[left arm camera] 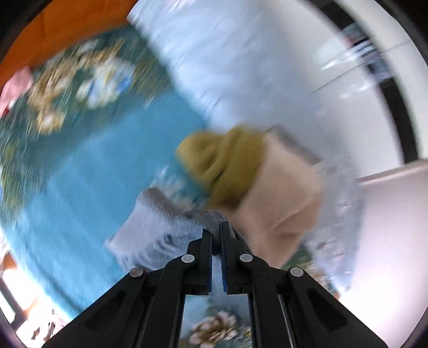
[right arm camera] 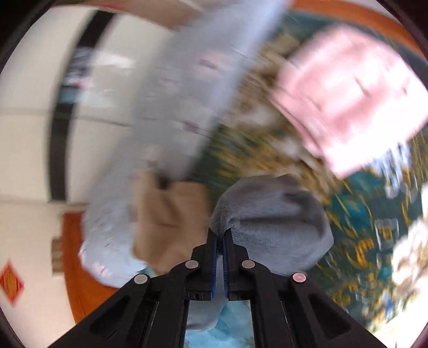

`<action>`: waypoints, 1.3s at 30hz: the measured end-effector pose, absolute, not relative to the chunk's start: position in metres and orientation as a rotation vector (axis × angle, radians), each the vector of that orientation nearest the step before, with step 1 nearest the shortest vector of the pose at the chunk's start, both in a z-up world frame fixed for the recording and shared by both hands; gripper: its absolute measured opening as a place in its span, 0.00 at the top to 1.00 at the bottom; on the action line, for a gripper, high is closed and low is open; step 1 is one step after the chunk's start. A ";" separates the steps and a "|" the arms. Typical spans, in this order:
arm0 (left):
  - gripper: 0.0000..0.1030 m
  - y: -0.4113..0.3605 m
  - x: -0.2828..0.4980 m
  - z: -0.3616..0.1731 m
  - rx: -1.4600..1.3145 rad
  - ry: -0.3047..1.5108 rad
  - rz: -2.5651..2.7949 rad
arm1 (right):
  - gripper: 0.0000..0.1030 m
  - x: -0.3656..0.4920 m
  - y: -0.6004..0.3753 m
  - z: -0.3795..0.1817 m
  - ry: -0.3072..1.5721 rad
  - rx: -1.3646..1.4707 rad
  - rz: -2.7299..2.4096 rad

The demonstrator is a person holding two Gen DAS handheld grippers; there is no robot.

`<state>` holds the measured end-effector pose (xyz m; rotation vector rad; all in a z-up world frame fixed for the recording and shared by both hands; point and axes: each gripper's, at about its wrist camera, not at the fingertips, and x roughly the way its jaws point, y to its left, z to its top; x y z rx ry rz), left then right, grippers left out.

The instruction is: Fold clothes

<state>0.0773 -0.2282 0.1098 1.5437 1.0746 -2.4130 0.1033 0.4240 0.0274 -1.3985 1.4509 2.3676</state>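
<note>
Both views are heavily smeared by motion blur. In the left wrist view, the left gripper (left arm camera: 216, 235) has its black jaws drawn almost together, pinching a fold of grey fleecy garment (left arm camera: 206, 218) right at the tips. Just beyond that pinch sit a mustard-yellow bundle of cloth (left arm camera: 222, 166) and, to its right and touching it, a beige piece of clothing (left arm camera: 283, 192); a pale white-grey cloth (left arm camera: 149, 230) spreads out to the near left of the jaws. Under all of this lies a teal bedspread with gold and white flowers (left arm camera: 80, 150), with a light blue sheet (left arm camera: 214, 53) running from the upper middle down toward the right, and an orange wooden edge (left arm camera: 67, 24) at the far left. In the right wrist view, the right gripper (right arm camera: 220, 238) is likewise closed to a thin slit on the grey garment (right arm camera: 270, 216), which bulges up and to the right of the jaws as a rounded mound; its long axis cannot be told through the blur. To its left is the beige clothing (right arm camera: 165, 214), and a long pale blue-grey cloth (right arm camera: 187, 101) slants from the upper right down to the lower left. A folded pink garment (right arm camera: 347, 96) lies far right on the flowered bedspread (right arm camera: 361, 227).
</note>
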 end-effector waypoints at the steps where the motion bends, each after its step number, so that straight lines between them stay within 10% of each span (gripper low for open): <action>1: 0.95 -0.233 0.086 0.121 1.508 1.082 -2.462 | 0.96 0.105 0.417 0.044 1.416 -1.379 2.434; 5: 0.95 -0.248 0.140 0.108 1.487 1.028 -2.497 | 0.96 0.136 0.397 0.061 1.212 -1.416 2.565; 16: 0.94 -0.316 0.267 -0.125 1.742 1.139 -1.583 | 0.92 0.259 0.378 -0.183 1.351 -1.905 1.552; 23: 0.94 -0.331 0.282 -0.108 1.695 1.112 -1.596 | 0.84 0.249 0.400 -0.153 1.201 -1.818 1.722; 25: 0.94 -0.323 0.274 -0.097 1.700 1.101 -1.637 | 0.47 0.227 0.397 -0.144 1.152 -1.822 1.828; 27: 0.94 -0.314 0.267 -0.086 1.705 1.090 -1.677 | 0.38 0.203 0.386 -0.142 1.116 -1.848 1.920; 39: 0.94 -0.264 0.229 -0.037 1.757 0.991 -1.861 | 0.37 0.116 0.297 -0.157 0.327 -2.068 2.117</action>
